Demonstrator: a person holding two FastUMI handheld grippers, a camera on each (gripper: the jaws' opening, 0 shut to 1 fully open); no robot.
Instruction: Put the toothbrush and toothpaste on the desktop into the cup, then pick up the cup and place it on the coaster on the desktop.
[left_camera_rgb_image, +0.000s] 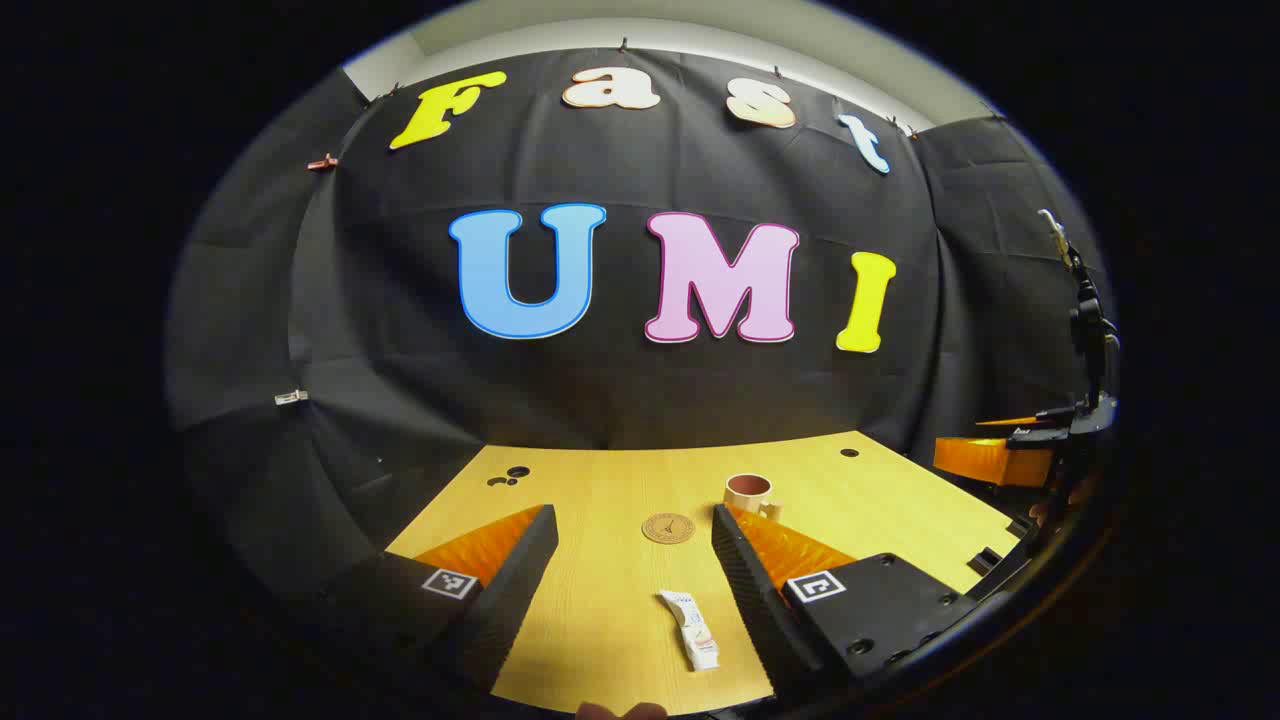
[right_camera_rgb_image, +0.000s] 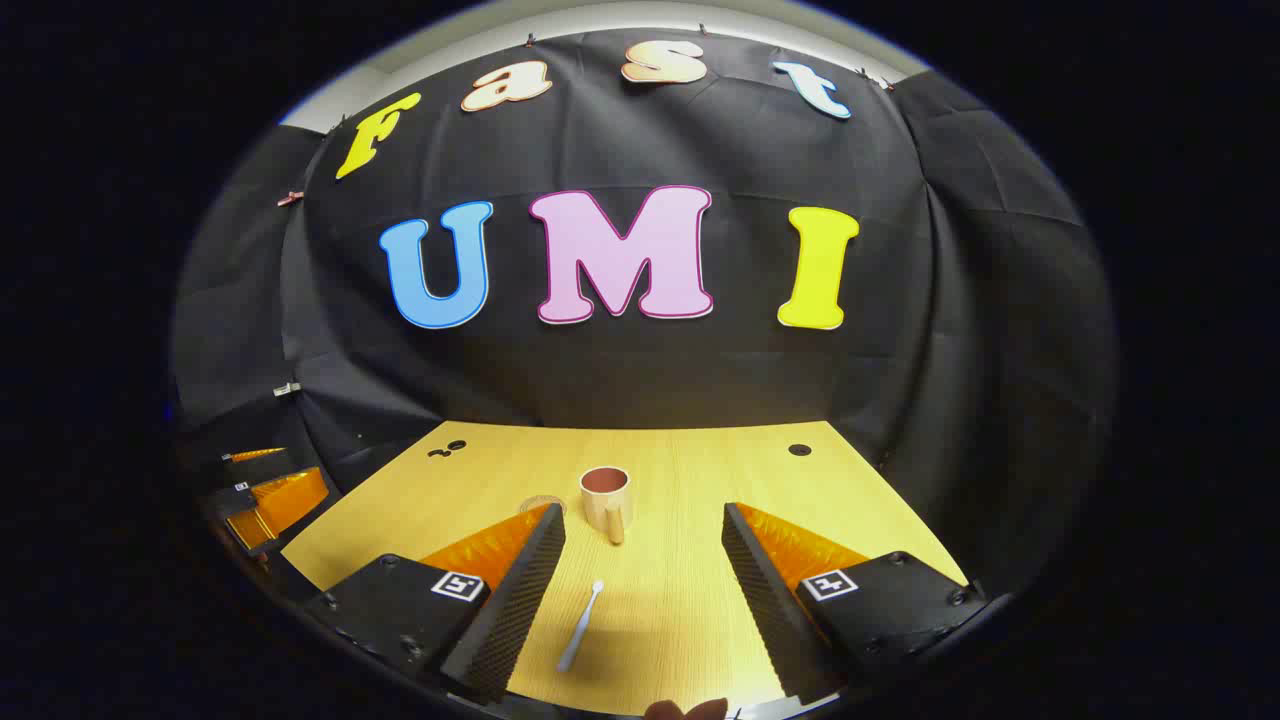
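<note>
On the pale yellow wood-grain desktop (left_camera_rgb_image: 600, 620), seen in the left gripper view, the left gripper (left_camera_rgb_image: 632, 575) hovers with its two fingers spread wide apart and nothing between them but bare tabletop. Just inside its right finger, near the front edge, lies a small white toothpaste tube (left_camera_rgb_image: 690, 629) with red and dark printing along its length; the print is too small to read. Farther back, between the fingers, sits a round brown cork-like coaster (left_camera_rgb_image: 668, 527) bearing a small dark emblem at its centre that cannot be made out. Beside the coaster to the right stands an upright cream mug-shaped cup with a reddish-brown inside (left_camera_rgb_image: 751, 494), partly behind the tip of the right finger. Each finger base carries a square black-and-white marker tag. Several dark round holes mark the far corners of the desktop.

In the right gripper view, the right gripper (right_camera_rgb_image: 640, 570) is likewise wide open and empty above the desktop (right_camera_rgb_image: 680, 620). A slim white toothbrush (right_camera_rgb_image: 581, 626) lies flat between its fingers, close to the left one, its head pointing toward the cup (right_camera_rgb_image: 605, 499). The cup stands upright farther back, handle turned toward the camera, apart from the toothbrush. Only a sliver of the coaster (right_camera_rgb_image: 541, 502) shows just left of the cup, behind the left fingertip. At the far left edge of this view the left gripper (right_camera_rgb_image: 262, 500) appears beside the desktop.
</note>
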